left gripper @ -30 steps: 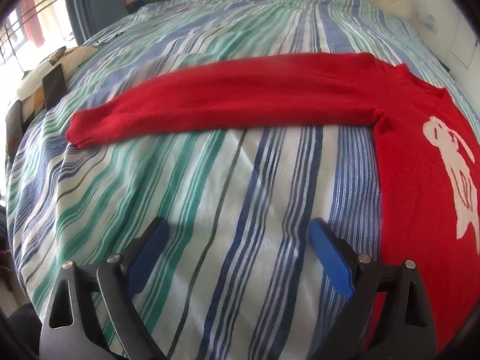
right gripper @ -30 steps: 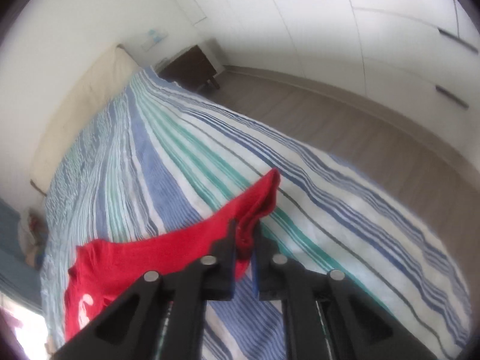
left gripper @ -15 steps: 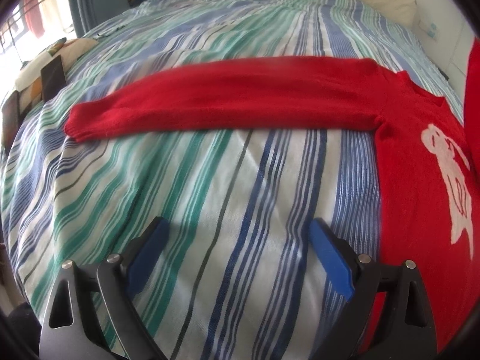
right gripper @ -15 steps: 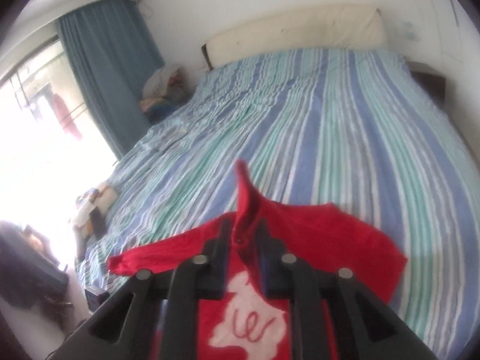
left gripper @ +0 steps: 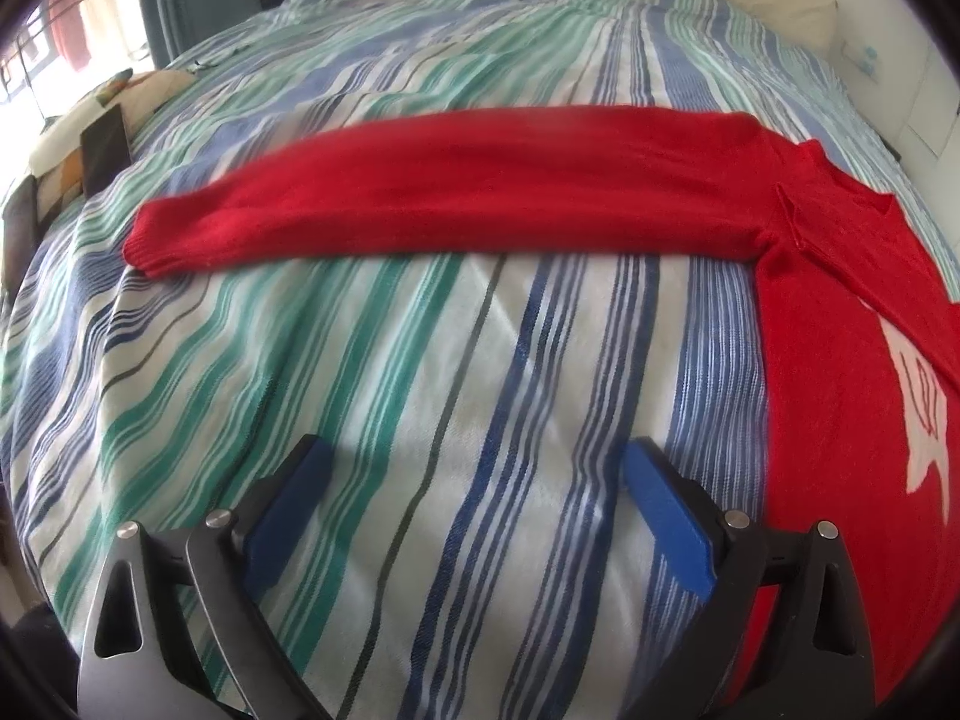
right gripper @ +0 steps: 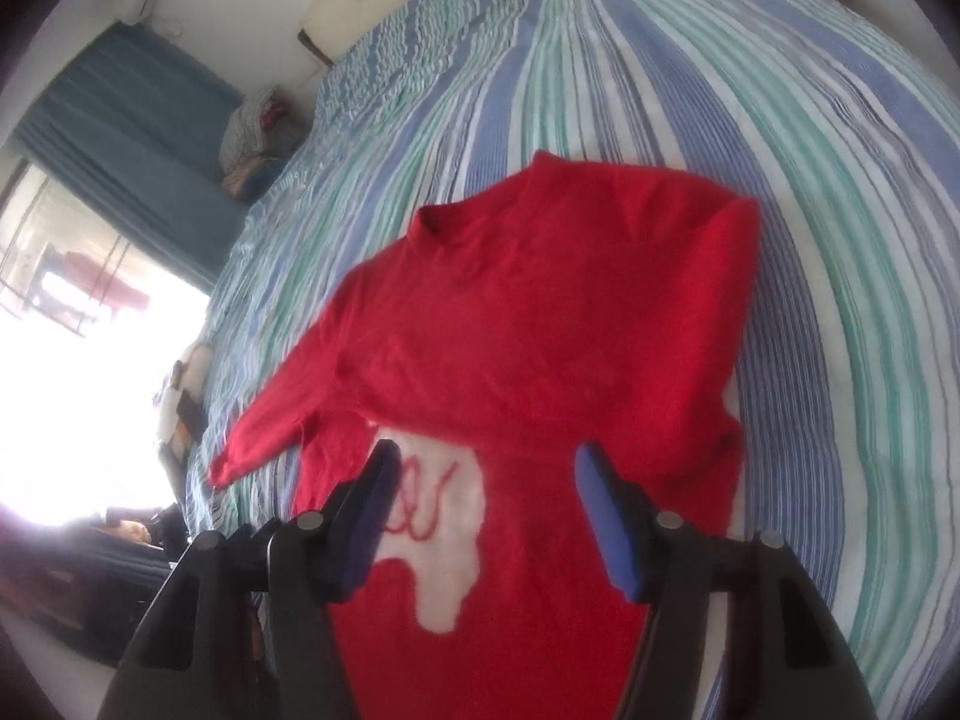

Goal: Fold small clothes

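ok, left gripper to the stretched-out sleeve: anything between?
Left wrist view: only bare striped bedsheet between the open left gripper and the red sweater's sleeve.

We see a bright red knitted sweater (right gripper: 540, 312) bearing a white motif with red scribbled lines (right gripper: 438, 516). The bed's woven cover (left gripper: 420, 390) is striped white, blue, green and dark grey. Teal curtains (right gripper: 120, 138) hang behind.

One red sweater (right gripper: 540, 324) with one white picture on its front, two sleeves, one stretched out left, one folded across the chest, one striped bed (left gripper: 420, 390), two grippers, one blue curtain (right gripper: 120, 138) far left
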